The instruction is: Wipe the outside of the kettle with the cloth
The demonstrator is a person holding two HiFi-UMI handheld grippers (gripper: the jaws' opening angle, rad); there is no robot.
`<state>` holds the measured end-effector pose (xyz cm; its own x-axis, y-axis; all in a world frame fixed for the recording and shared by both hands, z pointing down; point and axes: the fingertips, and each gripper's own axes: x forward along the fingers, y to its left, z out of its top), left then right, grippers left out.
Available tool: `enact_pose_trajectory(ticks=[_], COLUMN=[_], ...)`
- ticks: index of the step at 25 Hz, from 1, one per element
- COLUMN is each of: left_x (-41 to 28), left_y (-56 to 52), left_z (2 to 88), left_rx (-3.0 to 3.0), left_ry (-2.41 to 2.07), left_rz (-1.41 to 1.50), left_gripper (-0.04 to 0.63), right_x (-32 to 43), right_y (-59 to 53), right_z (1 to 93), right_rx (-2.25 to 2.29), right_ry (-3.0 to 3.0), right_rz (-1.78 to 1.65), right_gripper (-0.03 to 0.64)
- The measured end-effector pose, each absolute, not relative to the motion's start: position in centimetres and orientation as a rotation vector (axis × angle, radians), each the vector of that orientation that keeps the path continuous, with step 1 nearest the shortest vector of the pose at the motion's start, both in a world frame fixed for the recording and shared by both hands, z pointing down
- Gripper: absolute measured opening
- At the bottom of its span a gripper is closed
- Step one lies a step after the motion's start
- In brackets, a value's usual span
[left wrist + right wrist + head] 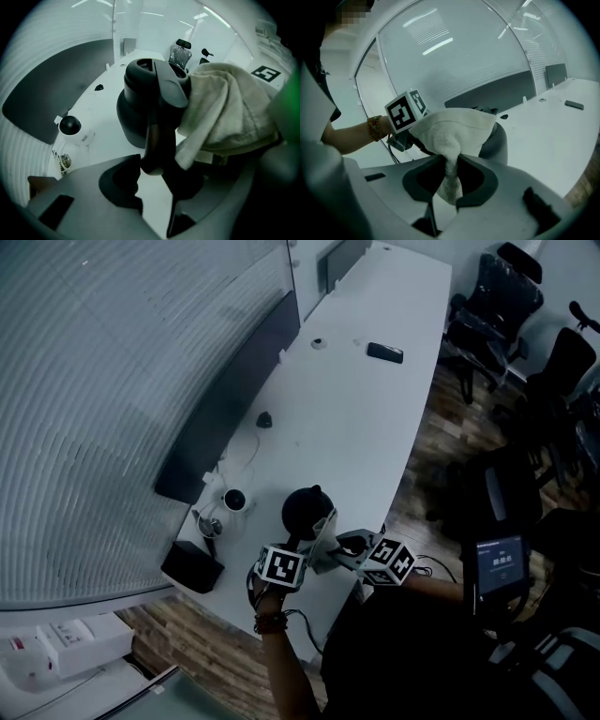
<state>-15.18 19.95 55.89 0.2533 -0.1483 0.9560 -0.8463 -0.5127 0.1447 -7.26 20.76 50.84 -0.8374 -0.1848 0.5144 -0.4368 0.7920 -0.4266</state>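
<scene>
At the near edge of the worktop | kettle upright, handle pinched by left hand-held gripper | right hand-held gripper pinches cloth, laid against kettle's handle side | wiping judged begun, most remaining.

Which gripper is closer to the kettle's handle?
Left. The left gripper clamps the kettle handle between its jaws. The right gripper pinches the cloth, pressed against the kettle beside that handle.
</scene>
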Motion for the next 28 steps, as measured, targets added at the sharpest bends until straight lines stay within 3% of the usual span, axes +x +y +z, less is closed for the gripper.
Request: enact_pose_trajectory(ticks=[4,28], left_x=[-14.0,-13.6], left_y=[20.8,21.3], left_z=[55.6,56.5], left_rx=[1.858,1.928], left_ry=[-0.932,-0.895], left_rz=[1.216,1.351], left_gripper=[0.129,0.127], right_x=[-8.3,-9.1], right_y=[19.5,18.3], right_z=[51.3,53.9], right_rx=[0.500,0.573], right_ry=[-2.505,-2.410], right_rz=[0.776,0.808], right_gripper=[0.071,0.071])
